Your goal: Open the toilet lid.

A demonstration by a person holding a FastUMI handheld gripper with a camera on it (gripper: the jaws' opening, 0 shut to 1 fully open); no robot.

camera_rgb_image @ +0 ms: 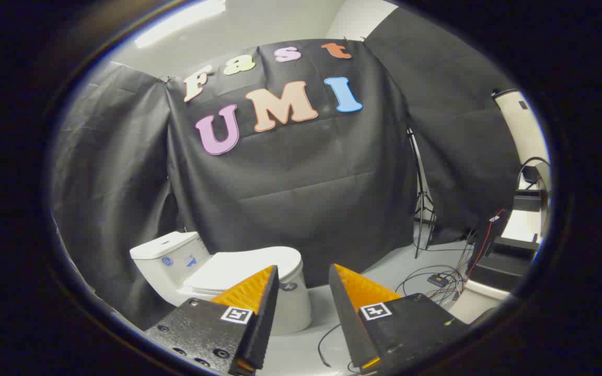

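Note:
A white toilet (290, 308) stands on the floor against the black cloth wall, its tank (168, 256) to the left. Its white lid (243, 267) lies flat, closed over the bowl. My gripper (303, 269) hovers well short of the toilet, open, with nothing between its fingers. The left finger (259, 292) overlaps the front part of the lid and bowl in the picture. The right finger (350, 297) sits to the right of the bowl, over bare floor.
A tripod stand (422, 203) rises at the right of the cloth wall. Loose cables and a small black box (437, 279) lie on the light floor to the right. One thin cable (327, 342) curls on the floor between my fingers. Dark equipment (499, 261) stands at the far right.

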